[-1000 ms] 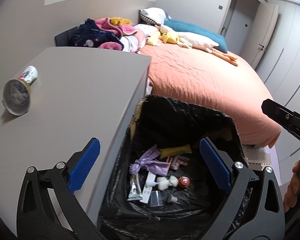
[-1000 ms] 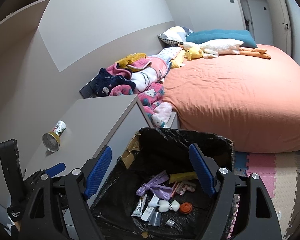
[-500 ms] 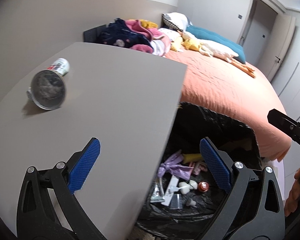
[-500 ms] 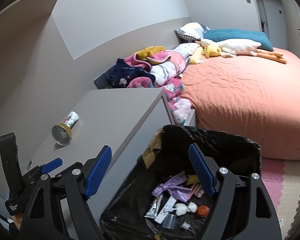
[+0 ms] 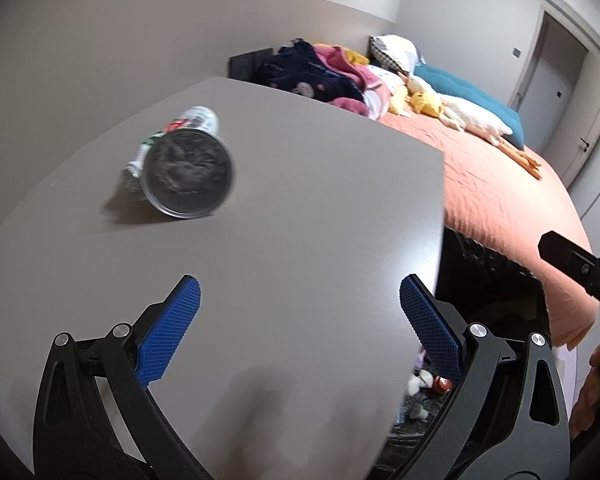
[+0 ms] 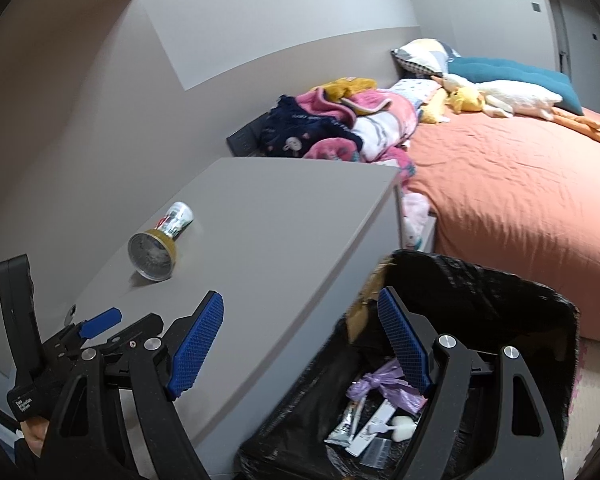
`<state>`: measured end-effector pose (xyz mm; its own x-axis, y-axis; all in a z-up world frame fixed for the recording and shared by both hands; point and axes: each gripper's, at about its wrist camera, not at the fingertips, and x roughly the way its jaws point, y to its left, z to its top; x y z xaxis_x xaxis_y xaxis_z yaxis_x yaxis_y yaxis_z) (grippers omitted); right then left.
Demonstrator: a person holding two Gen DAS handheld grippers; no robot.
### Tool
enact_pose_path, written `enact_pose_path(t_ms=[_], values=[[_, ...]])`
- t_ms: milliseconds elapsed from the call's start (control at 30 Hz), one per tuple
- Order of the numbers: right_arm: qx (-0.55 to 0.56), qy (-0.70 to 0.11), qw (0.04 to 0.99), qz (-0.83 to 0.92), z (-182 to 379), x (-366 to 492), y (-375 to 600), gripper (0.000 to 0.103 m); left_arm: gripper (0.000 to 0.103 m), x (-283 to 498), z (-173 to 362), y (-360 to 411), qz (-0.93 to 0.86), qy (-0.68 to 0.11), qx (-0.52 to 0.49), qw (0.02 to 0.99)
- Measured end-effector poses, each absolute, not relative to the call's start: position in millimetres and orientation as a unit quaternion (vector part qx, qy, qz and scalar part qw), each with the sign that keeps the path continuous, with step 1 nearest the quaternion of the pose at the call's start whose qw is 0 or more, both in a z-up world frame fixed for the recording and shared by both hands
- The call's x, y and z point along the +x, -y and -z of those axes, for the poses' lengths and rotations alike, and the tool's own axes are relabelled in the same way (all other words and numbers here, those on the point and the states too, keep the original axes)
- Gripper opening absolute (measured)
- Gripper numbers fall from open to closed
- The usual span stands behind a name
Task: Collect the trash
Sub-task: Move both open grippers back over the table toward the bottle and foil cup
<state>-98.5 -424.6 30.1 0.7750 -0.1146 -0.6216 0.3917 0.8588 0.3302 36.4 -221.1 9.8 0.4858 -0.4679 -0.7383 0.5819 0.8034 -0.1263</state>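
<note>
An empty printed cup lies on its side on the grey cabinet top, its open mouth facing me; it also shows in the right wrist view. My left gripper is open and empty above the cabinet top, short of the cup. My right gripper is open and empty over the cabinet's edge and the black-lined trash bin, which holds several bits of trash. The left gripper appears in the right wrist view.
A bed with an orange cover stands beyond the bin, with a heap of clothes, pillows and soft toys at its head. The wall runs along the cabinet's left side. A foam mat covers the floor.
My left gripper has swung left from over the bin to over the cabinet top, nearer the cup. My right gripper has shifted left too. Both stay open.
</note>
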Motion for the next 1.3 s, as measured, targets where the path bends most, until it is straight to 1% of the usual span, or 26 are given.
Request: enact_pose_path(t_ms=[533, 1300], values=[[0.199, -0.333, 0.918, 0.085, -25, -21, 381, 0.080, 0.097, 88, -5, 164, 0.256, -0.409, 0.042, 0.875], [0.156, -0.376, 0.913, 0.022, 3, 82, 329, 0.080, 0.097, 156, 6, 116, 0.216, -0.407, 0.018, 0.887]])
